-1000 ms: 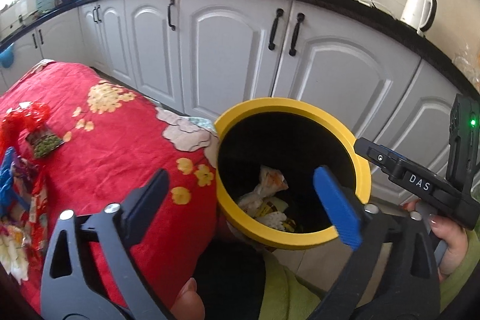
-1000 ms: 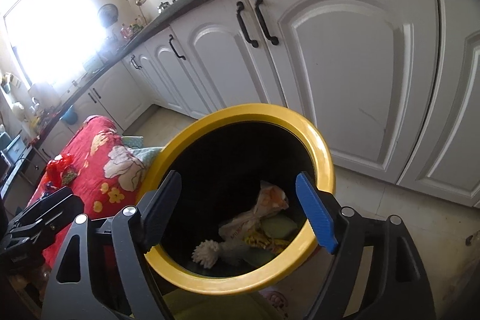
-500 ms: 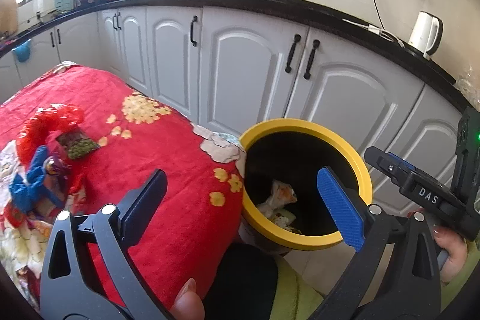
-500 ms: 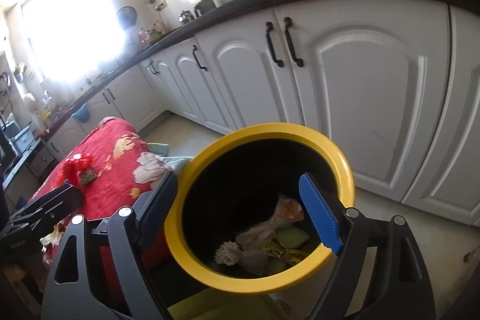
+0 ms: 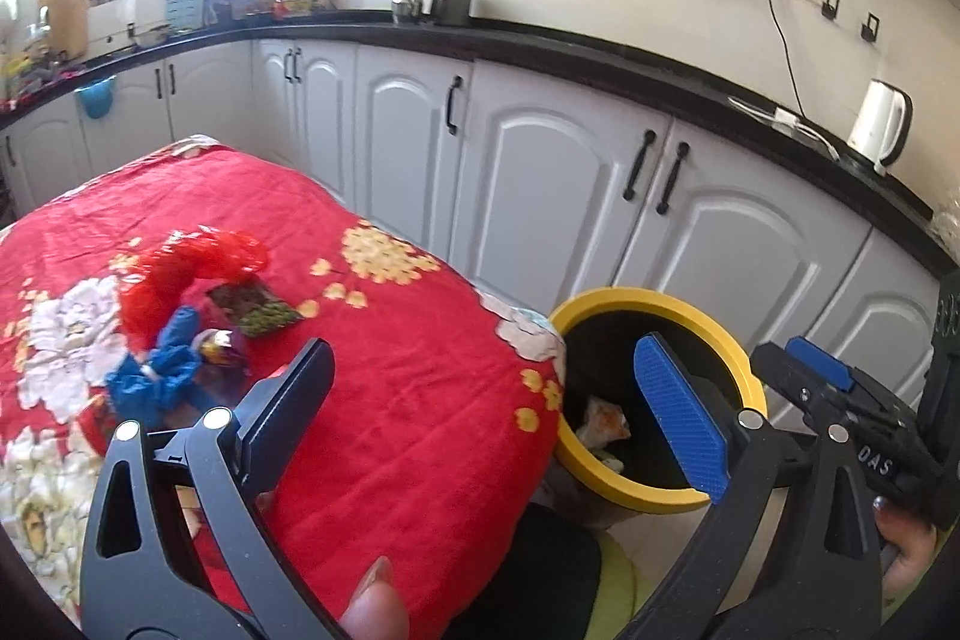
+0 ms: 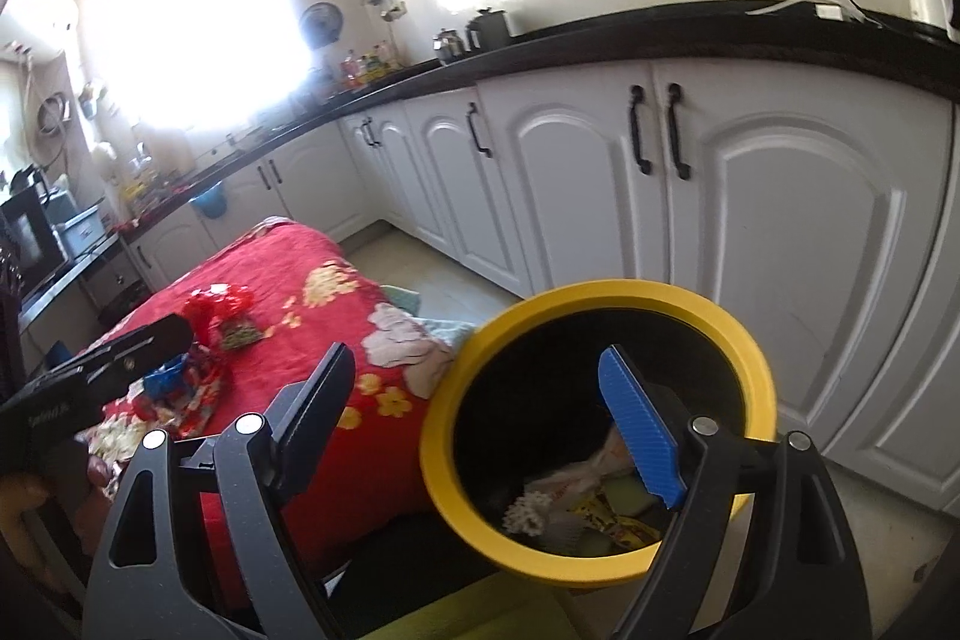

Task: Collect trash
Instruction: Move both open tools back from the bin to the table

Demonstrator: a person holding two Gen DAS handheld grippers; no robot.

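Trash on red cloth and in yellow bin, both grippers empty

Left gripper (image 5: 483, 409): jaws spread wide, nothing between pads, held above near edge of red flowered tablecloth (image 5: 420, 400). Right gripper (image 6: 486, 421): jaws equally wide, nothing held, aimed at rim of yellow bin (image 6: 600, 298) just right of table. Inside bin: crumpled wrappers (image 6: 576, 496) at bottom. Beyond and left of left gripper, loose trash on cloth: blue wrapper (image 5: 156, 370), green-patterned packet (image 5: 258, 307), red plastic bag (image 5: 180, 268), clustered close together, apart from both grippers. Farther back: white cabinets (image 5: 540, 172), black countertop (image 5: 600, 55), white kettle (image 5: 879, 124).
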